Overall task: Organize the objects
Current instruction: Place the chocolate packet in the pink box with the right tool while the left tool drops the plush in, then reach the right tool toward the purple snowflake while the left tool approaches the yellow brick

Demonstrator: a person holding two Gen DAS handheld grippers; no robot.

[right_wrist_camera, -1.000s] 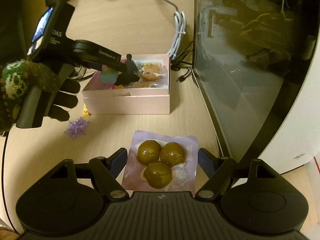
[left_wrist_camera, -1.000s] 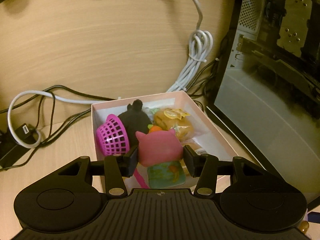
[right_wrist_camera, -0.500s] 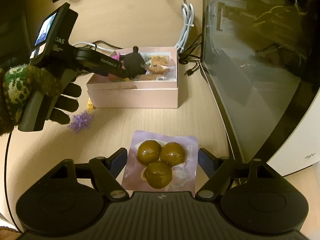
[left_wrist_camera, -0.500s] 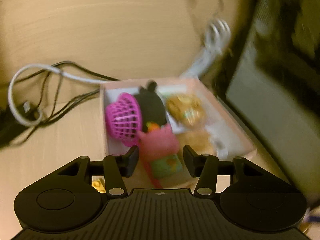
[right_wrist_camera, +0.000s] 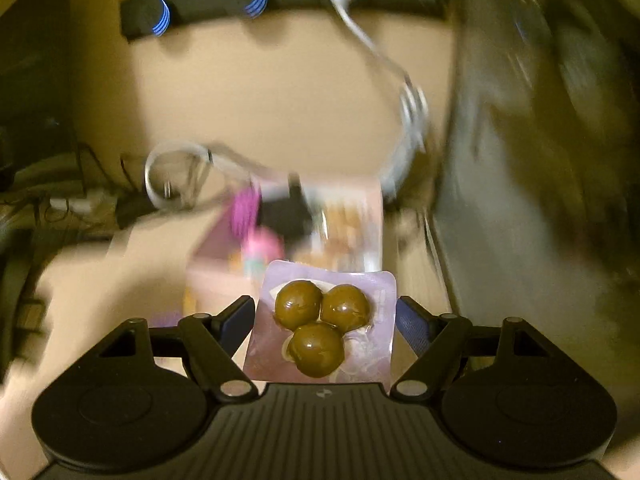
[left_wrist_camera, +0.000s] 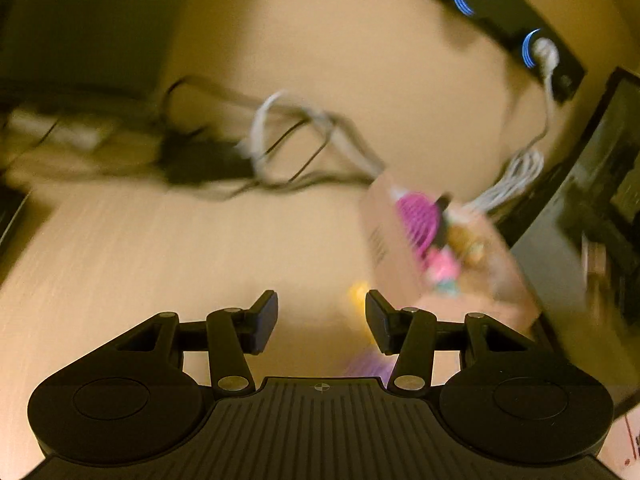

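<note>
My right gripper is shut on a purple packet with three brown balls and holds it in front of the pink box. The box holds a magenta mesh basket, a black toy, a pink pig toy and wrapped snacks. My left gripper is open and empty, left of the pink box, where the pig toy lies. A small yellow object and a purple fuzzy object lie on the desk near its fingers. Both views are blurred.
A tangle of black and white cables lies on the wooden desk behind the box. A black power strip with blue lights runs along the back. A dark glass computer case stands at the right.
My left gripper let go of the pink pig toy into the box, then pulled back and swung left. My right gripper lifted the packet and moved it forward to the box.
</note>
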